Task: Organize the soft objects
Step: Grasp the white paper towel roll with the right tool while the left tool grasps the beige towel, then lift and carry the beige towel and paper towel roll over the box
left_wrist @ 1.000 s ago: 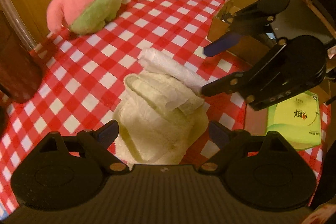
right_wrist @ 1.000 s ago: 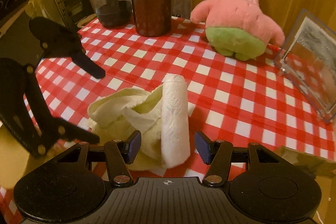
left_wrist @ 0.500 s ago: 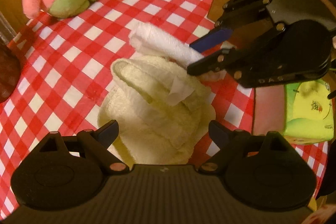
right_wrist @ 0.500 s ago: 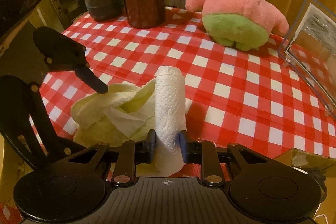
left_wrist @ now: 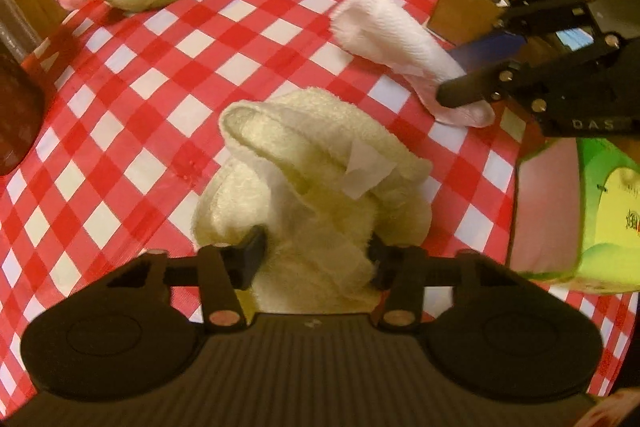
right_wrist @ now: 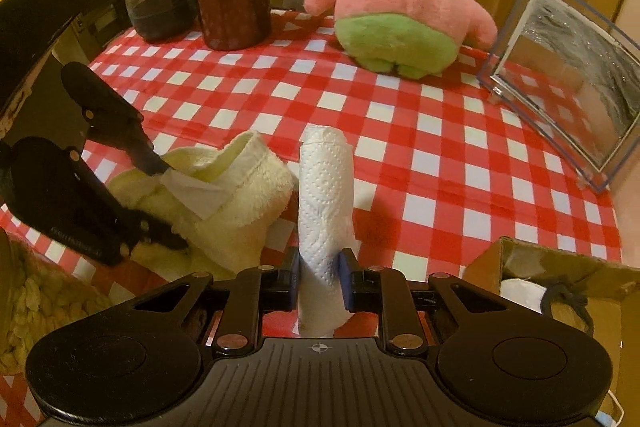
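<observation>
Left tongs [left_wrist: 316,259] pinch yellow towel [left_wrist: 312,187]; right tongs [right_wrist: 319,281] pinch paper roll [right_wrist: 325,203].

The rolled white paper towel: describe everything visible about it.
The rolled white paper towel is a soft tube of dimple-embossed paper, slightly flattened, with an open far end. The right gripper, whose jaws have just been closing, pinches it near its lower end; in the left wrist view its far end looks raised off the red-and-white checked tablecloth. It sits just right of the crumpled pale yellow terry towel, no longer draped over it as it was a second ago.
</observation>
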{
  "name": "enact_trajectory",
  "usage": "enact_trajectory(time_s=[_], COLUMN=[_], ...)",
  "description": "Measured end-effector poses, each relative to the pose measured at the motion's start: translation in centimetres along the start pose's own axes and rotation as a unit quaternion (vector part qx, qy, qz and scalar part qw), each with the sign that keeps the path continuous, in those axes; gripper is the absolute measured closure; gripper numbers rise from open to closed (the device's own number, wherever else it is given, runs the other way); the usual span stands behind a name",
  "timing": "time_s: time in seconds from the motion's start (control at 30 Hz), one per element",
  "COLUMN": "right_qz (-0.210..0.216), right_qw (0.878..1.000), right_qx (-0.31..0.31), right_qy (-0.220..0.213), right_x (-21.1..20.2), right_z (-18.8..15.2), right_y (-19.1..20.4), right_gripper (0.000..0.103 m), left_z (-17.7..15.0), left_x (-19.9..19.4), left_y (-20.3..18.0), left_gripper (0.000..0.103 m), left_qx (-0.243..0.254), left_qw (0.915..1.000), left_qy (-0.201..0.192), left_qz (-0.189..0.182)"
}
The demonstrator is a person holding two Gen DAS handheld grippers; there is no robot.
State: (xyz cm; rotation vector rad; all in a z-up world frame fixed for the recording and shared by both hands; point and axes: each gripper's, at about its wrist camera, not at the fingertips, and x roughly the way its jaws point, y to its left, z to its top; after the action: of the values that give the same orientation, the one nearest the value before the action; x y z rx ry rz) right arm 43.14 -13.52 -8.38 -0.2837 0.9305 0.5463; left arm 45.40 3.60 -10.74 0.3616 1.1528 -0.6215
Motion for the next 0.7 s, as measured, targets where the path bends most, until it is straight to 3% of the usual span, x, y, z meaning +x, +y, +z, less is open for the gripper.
enact_trajectory(time_s=[0.03, 0.13, 0.47, 0.7], right_qz=[-0.001, -0.005, -0.005, -0.008], right_qw=[1.0, 1.0, 1.0, 0.999], right_qx=[0.0, 0.003, 0.01, 0.022], right_qy=[-0.001, -0.006, -0.021, -0.037], right_x=[-0.2, -0.7, -3.6, -7.3], right_z=[0.0, 0.0, -0.1, -0.2], right_y=[0.0, 0.1, 0.9, 1.8], right_gripper=[0.083, 0.083, 0.083, 0.083], left_z=[-0.1, -0.1, -1.3, -2.0], left_x=[-0.1, -0.7, -5.9, -10.7], left_y=[0.2, 0.7, 1.9, 1.1], left_gripper=[0.075, 0.082, 0.085, 0.085], left_qx=[-0.008, -0.028, -0.094, -0.11], left_qw=[1.0, 0.9995, 0.9928, 0.9871], left_qy=[-0.002, -0.011, -0.058, -0.087], left_qz=[0.001, 0.009, 0.047, 0.078])
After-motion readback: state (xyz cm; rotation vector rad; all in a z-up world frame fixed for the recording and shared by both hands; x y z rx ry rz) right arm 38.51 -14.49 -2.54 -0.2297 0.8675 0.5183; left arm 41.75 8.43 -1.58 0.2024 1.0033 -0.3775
